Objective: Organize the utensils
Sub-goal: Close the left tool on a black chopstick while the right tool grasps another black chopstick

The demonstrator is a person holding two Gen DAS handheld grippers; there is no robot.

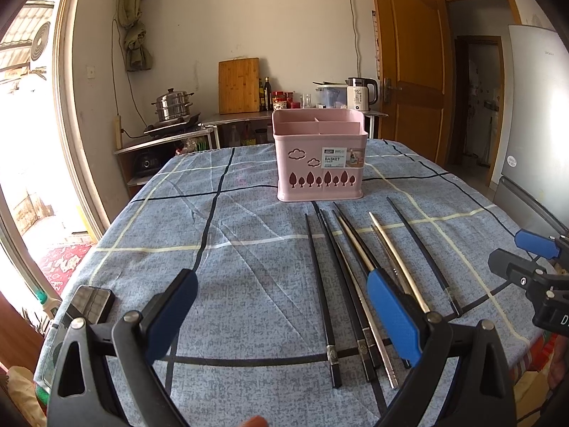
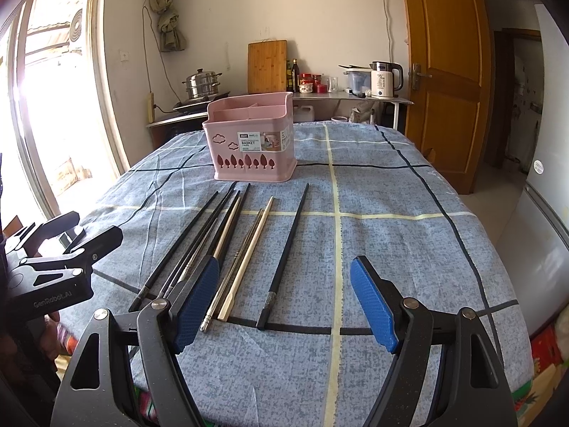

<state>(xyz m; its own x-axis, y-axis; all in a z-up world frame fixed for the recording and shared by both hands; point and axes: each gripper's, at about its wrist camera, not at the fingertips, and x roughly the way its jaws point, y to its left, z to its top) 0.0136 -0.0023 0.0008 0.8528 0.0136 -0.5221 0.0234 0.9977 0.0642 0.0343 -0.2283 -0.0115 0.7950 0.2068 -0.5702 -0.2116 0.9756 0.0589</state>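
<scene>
A pink divided utensil basket [image 1: 319,158] [image 2: 253,146] stands empty at the table's far middle. Several chopsticks, black [image 1: 319,291], pale wood [image 1: 398,259] and steel, lie side by side on the cloth in front of it; they also show in the right wrist view [image 2: 245,259], with one black chopstick [image 2: 288,249] apart at the right. My left gripper [image 1: 281,316] is open and empty above the near table, left of the chopsticks. My right gripper [image 2: 284,302] is open and empty above the chopsticks' near ends.
A blue checked cloth [image 1: 231,249] covers the table. A dark phone [image 1: 90,302] lies at the near left edge. Behind the table stand a counter with a steel pot [image 1: 172,105], cutting board and kettle. A wooden door and a fridge are at the right.
</scene>
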